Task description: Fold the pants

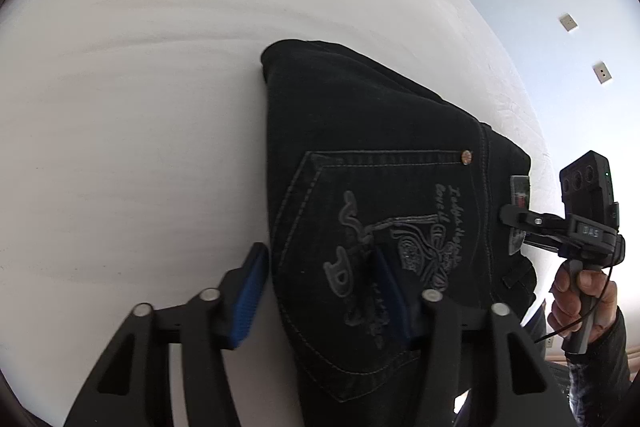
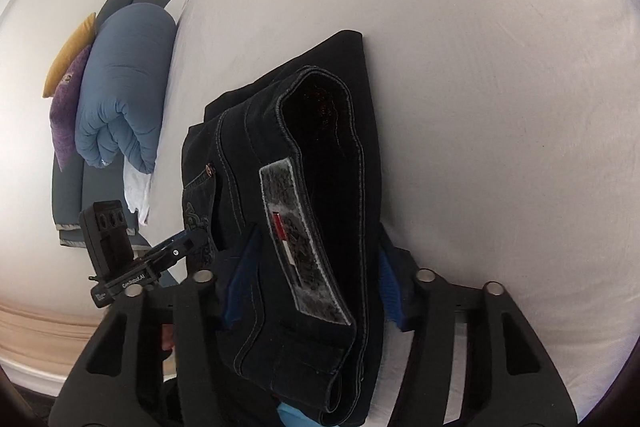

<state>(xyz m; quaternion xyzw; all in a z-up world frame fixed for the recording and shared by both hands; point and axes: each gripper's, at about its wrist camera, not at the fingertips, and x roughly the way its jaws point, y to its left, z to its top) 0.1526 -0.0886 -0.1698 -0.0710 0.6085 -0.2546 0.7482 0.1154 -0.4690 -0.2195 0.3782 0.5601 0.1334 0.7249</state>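
Note:
Black jeans [image 1: 380, 155] lie folded into a compact stack on a white bed [image 1: 140, 87]. An embroidered back pocket faces up in the left wrist view. My left gripper [image 1: 320, 283] is open, its blue-padded fingers straddling the stack's near edge: one pad on the sheet, the other over the pocket. My right gripper [image 2: 316, 267] is open around the waistband end of the jeans [image 2: 320, 155], where a grey label shows. The right gripper also shows in the left wrist view [image 1: 516, 219], at the waistband. The left gripper shows in the right wrist view [image 2: 192, 243], at the pocket side.
A rolled blue duvet [image 2: 120, 87] with purple and yellow cushions [image 2: 68, 99] lies beside the bed at the left of the right wrist view. The bed's edge [image 1: 532, 131] runs just beyond the jeans, with a pale wall behind.

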